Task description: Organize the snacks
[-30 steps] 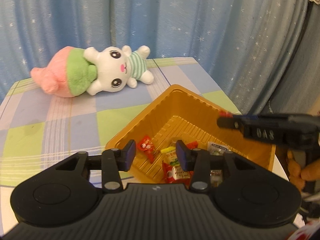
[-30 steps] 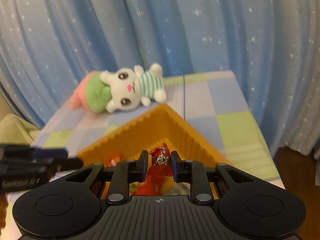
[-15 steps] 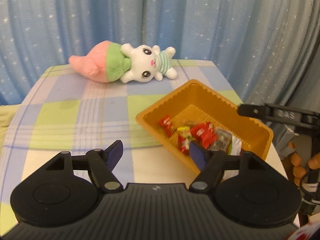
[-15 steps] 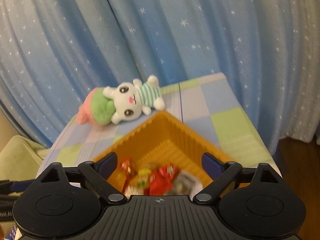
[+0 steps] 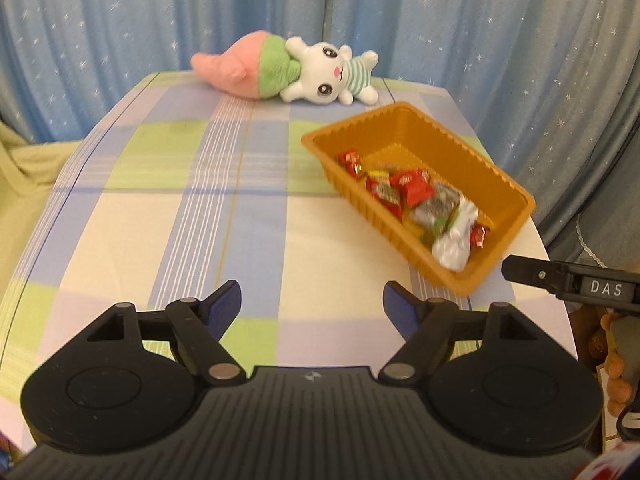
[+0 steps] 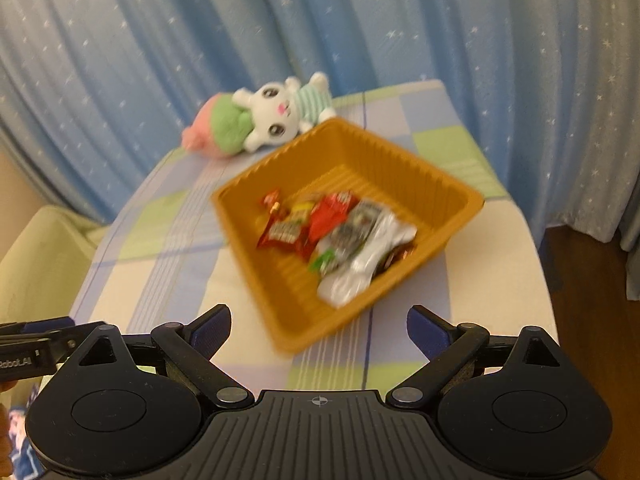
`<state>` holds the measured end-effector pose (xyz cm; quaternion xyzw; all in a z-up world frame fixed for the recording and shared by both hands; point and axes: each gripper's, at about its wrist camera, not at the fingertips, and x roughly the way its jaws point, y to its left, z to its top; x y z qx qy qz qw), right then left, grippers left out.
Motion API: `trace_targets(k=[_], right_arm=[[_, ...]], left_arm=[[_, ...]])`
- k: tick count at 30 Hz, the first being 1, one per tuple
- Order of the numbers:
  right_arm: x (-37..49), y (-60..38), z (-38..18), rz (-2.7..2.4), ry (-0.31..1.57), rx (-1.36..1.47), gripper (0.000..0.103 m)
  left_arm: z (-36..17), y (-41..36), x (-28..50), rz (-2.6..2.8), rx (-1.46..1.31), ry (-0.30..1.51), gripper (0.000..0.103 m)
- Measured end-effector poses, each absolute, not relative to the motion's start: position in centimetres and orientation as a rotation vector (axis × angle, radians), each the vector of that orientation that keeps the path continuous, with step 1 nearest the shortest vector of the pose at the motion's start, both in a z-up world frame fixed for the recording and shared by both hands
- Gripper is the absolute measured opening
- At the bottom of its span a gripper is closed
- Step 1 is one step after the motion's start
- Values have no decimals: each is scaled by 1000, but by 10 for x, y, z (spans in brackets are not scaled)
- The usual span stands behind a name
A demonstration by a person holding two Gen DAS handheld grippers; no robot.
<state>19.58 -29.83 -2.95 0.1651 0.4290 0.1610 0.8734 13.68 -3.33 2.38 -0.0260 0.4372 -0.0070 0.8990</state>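
An orange plastic tray (image 5: 508, 188) sits on the right side of the checked table and also shows in the right wrist view (image 6: 404, 168). It holds several wrapped snacks (image 5: 416, 196), red, yellow, green and silver, also seen in the right wrist view (image 6: 340, 236). My left gripper (image 5: 312, 304) is open and empty, above the table near its front, left of the tray. My right gripper (image 6: 318, 328) is open and empty, above the table in front of the tray. The right gripper's finger (image 5: 568, 280) shows at the right edge of the left wrist view.
A plush rabbit with a pink and green tail (image 5: 296, 68) lies at the back of the table, behind the tray. Blue starred curtains (image 5: 440, 20) hang behind. The table's checked cloth (image 5: 192, 184) is rounded at the edges. A pale green cushion (image 6: 36, 260) is left.
My right gripper let go of a red snack, which now lies in the tray. Both grippers opened wide and drew back and up from the tray.
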Motion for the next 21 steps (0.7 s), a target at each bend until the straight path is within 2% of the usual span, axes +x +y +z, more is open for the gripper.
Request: trace_targets(k=[21], right_arm=[[94,-232,-17,303,983,300,94]], left_arm=[[22,24,44,-77,-51,940,77]])
